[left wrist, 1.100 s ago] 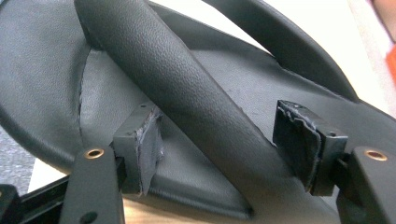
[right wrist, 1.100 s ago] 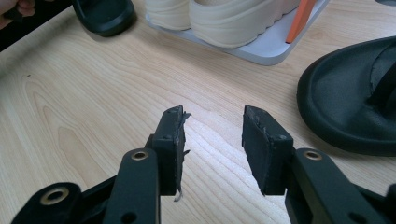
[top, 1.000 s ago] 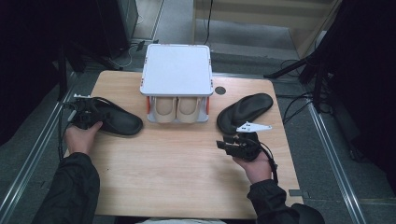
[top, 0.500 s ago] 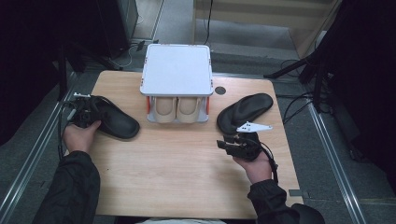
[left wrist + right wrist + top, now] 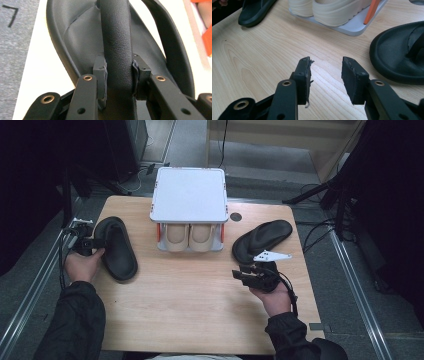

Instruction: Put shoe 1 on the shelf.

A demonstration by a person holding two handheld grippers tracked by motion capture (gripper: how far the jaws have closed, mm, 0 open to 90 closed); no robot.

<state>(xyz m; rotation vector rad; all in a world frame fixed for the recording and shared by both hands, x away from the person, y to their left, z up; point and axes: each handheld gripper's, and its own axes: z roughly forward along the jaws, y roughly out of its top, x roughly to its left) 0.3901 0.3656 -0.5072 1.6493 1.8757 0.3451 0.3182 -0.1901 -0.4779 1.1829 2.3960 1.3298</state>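
Black strap of the left sandal [image 5: 117,42] sits clamped in your left gripper [image 5: 118,71], whose jaws have just been closing, at the worktop's [image 5: 200,295] left edge. Lift next, I'd judge; bare wood lies ahead. Your right gripper [image 5: 325,75] hangs released beside the other sandal [image 5: 399,55]; beyond stands the shoe rack [image 5: 189,195].

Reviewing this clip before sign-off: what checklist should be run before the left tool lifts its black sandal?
1. Left tool pads on the strap of the black rubber sandal; jaws have just been closing: ok.
2. Strap centred between the pads: ok.
3. Grip firm enough to lift: cannot tell.
4. Right tool open, nothing between its jaws: ok.
5. Second black sandal apart from the right tool, flat on the wooden table: ok.
6. Free slot in the white two-tier shoe rack, cream shoes on the lower tier: cannot tell.
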